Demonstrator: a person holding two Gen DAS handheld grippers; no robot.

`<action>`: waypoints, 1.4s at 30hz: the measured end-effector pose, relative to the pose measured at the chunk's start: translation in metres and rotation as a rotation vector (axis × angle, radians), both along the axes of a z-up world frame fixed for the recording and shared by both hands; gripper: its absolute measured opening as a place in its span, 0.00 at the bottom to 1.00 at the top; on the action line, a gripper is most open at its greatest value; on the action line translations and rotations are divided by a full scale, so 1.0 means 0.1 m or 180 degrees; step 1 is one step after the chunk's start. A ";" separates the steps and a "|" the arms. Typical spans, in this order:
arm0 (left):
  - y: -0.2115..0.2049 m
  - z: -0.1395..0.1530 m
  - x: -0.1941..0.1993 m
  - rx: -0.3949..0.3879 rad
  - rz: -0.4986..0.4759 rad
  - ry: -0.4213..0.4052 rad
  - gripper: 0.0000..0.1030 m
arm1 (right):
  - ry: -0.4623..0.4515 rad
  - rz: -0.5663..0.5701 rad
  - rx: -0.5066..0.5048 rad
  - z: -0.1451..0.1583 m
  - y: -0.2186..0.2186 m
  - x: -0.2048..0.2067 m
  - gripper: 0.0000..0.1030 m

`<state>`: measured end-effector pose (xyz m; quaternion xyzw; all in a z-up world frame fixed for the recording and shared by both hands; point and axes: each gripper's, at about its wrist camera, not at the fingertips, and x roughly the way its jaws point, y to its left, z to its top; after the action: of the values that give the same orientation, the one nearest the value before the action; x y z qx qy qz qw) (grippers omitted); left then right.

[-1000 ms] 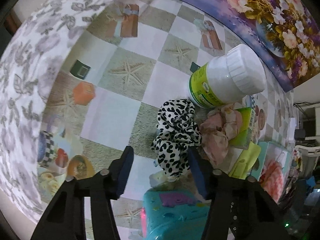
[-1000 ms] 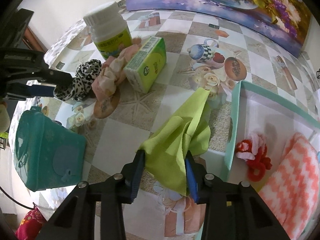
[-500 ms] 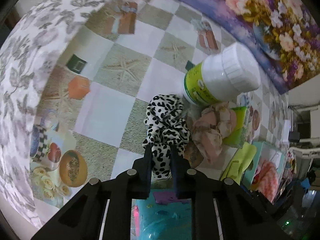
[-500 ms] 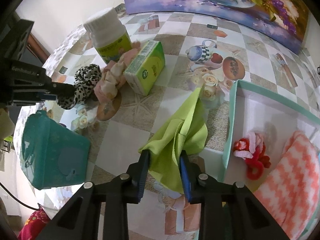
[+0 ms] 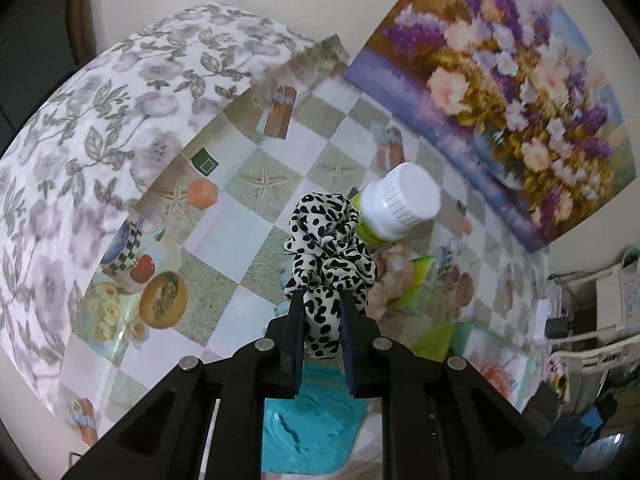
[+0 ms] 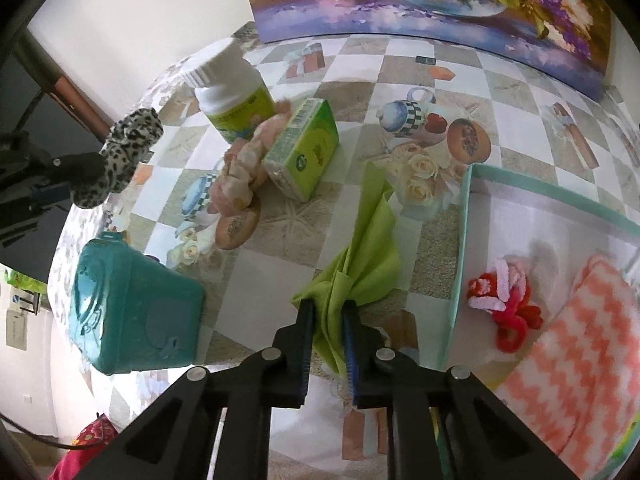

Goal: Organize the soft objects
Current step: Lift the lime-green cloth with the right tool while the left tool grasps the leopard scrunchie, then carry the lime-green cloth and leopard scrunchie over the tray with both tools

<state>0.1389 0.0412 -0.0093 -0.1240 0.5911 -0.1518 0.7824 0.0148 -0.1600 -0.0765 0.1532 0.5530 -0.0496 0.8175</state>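
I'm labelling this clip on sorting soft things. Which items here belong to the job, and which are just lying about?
Job: leopard scrunchie in left gripper; green cloth in right gripper; pink scrunchie; teal-rimmed box.

Lying about: white-capped bottle; green tissue pack; teal container.

The surface (image 6: 400, 76) wears a checked cloth printed with starfish, teapots and roses. On it lie a teal case (image 6: 132, 312), a white-capped bottle (image 6: 232, 92), a green box (image 6: 304, 152), a pink scrunchie (image 6: 240, 176), a lime cloth (image 6: 372, 252) and a teal-rimmed tray (image 6: 464, 240).
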 end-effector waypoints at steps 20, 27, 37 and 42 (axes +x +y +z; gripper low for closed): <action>0.02 0.18 -0.16 -0.0184 0.0031 -0.0157 0.16 | -0.0343 -0.0100 0.0176 0.34 -0.05 -0.05 0.12; 0.05 0.43 -0.23 -0.0264 0.0009 -0.0361 0.16 | -0.0613 -0.0153 0.0198 0.66 -0.07 -0.15 0.12; -0.24 0.72 -0.45 -0.0390 -0.0248 -0.0610 0.16 | -0.0996 -0.0491 0.0022 1.14 -0.38 -0.50 0.12; -0.62 0.76 -0.63 -0.0428 -0.0538 -0.0647 0.16 | -0.0980 -0.0882 -0.0140 1.17 -0.75 -0.76 0.12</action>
<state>0.0763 -0.0210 0.0672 -0.1099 0.5058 -0.2682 0.8125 -0.0613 -0.2351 0.0403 0.2157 0.3939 -0.1496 0.8809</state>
